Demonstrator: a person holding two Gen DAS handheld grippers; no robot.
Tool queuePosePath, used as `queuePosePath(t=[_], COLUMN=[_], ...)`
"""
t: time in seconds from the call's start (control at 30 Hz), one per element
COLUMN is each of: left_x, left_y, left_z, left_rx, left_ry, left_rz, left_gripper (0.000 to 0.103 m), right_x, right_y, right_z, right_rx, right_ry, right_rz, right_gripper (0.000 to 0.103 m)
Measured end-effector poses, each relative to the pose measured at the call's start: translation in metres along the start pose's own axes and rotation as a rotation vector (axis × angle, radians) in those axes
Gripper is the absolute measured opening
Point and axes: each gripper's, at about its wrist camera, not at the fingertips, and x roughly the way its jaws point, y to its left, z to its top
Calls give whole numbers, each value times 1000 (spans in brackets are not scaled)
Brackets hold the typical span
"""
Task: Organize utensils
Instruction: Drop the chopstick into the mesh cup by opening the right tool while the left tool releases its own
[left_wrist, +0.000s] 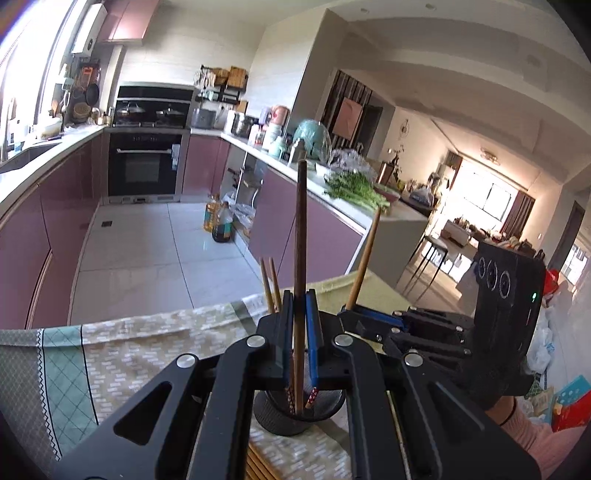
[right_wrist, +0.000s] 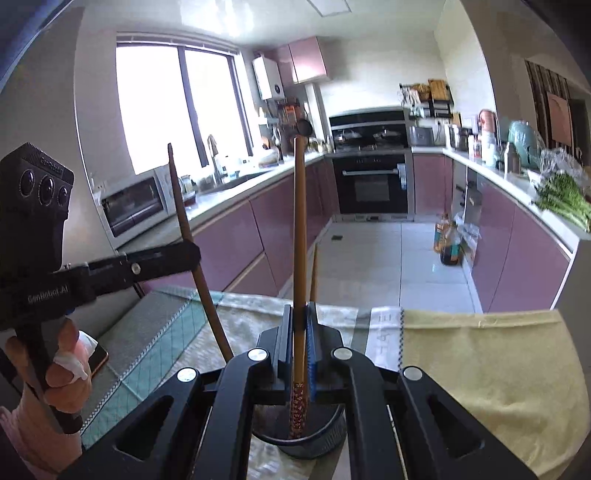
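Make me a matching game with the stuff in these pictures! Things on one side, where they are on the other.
Things:
1. dark chopstick
2. light chopstick
3. black mesh cup
4. bunch of greens

Places:
A. on the kitchen counter
B. clamped in the right gripper
C. standing on the tablecloth
D. clamped in the left gripper

Pairs: 1-D, 2-B, 3-C, 4-A
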Motion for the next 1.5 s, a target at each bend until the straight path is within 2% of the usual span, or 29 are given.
queuePosePath(t=[0.3,0.53,0.6,0.7,0.8,0.93,1.0,1.1,1.2,1.4,1.5], left_x=[42,60,63,59,41,12,3,-4,-2,17,24], left_y=[7,16,16,17,16,13,14,21,31,53,62], left_z=[-28,-26,-26,-30,-36,-54,-63,-85,-112,-165,-178], left_rx=[39,24,26,22,35,74,75,71,48,-6,-36], left_ry=[180,215,209,192,143,91,97,135,209,343,381], left_rz=[25,37,50,48,69,129,148,188,205,241,243], left_gripper=[7,8,14,17,21,30,33,35,35,36,36], right_x=[20,34,33,28,17,-6,-14,-21,-14,17,31], right_y=[-2,-10,-11,-14,-13,0,10,26,39,49,52], right_z=[-13,-20,-20,-21,-23,-28,-34,-46,-63,-101,-116], right_rx=[3,51,63,73,71,37,-1,-44,-63,-17,0], right_ry=[119,154,146,128,106,71,72,94,145,272,324], right_rz=[6,-8,-11,-14,1,53,94,141,165,185,178], right_gripper=[6,8,8,12,13,22,29,31,31,31,31])
